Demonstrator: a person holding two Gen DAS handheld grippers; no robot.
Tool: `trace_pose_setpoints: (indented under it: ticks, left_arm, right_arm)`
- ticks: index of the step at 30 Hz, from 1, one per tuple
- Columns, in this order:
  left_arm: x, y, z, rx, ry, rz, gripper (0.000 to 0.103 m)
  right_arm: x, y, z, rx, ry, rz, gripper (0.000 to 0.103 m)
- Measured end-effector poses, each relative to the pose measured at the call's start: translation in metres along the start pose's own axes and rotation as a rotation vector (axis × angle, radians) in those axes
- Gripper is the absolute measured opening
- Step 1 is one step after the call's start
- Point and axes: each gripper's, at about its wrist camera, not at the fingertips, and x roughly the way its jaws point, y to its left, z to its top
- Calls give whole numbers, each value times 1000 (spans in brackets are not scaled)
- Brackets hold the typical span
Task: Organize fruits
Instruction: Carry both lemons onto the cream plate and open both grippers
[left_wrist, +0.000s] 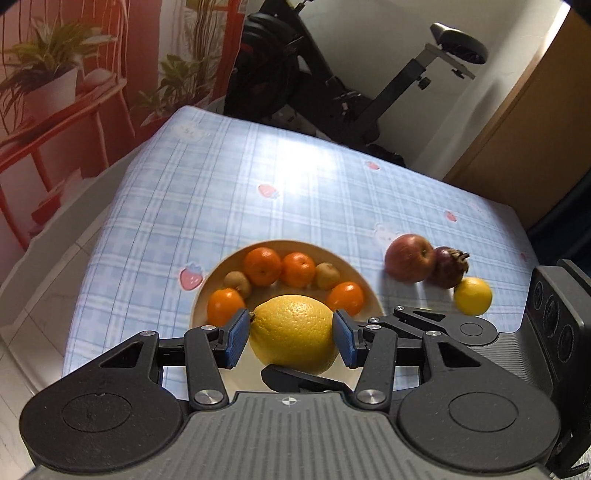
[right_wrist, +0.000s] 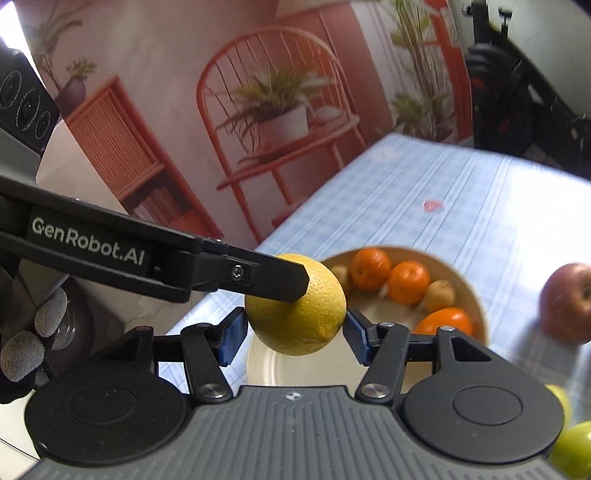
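Observation:
A big yellow citrus fruit (left_wrist: 293, 334) (right_wrist: 297, 304) hangs over the near part of a cream bowl (left_wrist: 201, 295) (right_wrist: 469, 291). My left gripper (left_wrist: 290, 336) is shut on it, its blue pads against both sides. My right gripper (right_wrist: 293, 332) also has its pads touching the fruit's sides. The left gripper's finger (right_wrist: 273, 278) crosses the right wrist view and presses on the fruit. The bowl holds several oranges (left_wrist: 262, 266) (right_wrist: 408, 282) and small brown fruits (left_wrist: 327, 275).
A red apple (left_wrist: 410, 258) (right_wrist: 567, 302), a dark purple fruit (left_wrist: 448, 267) and a small lemon (left_wrist: 472, 295) lie on the blue checked tablecloth (left_wrist: 295, 184) right of the bowl. Green fruits (right_wrist: 574, 448) show at lower right. An exercise bike (left_wrist: 332, 74) stands behind the table.

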Motion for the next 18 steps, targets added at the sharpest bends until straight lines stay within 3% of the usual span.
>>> trace_pose_setpoints:
  ticks: [6,18]
  left_arm:
    - [25,24,-12,5,78,7,52]
    - [24,38,-22,17,64,19,50]
  right_arm:
    - [36,-10,-6,53,118,-11,59]
    - [43,-1,-12,39,113,-12,60]
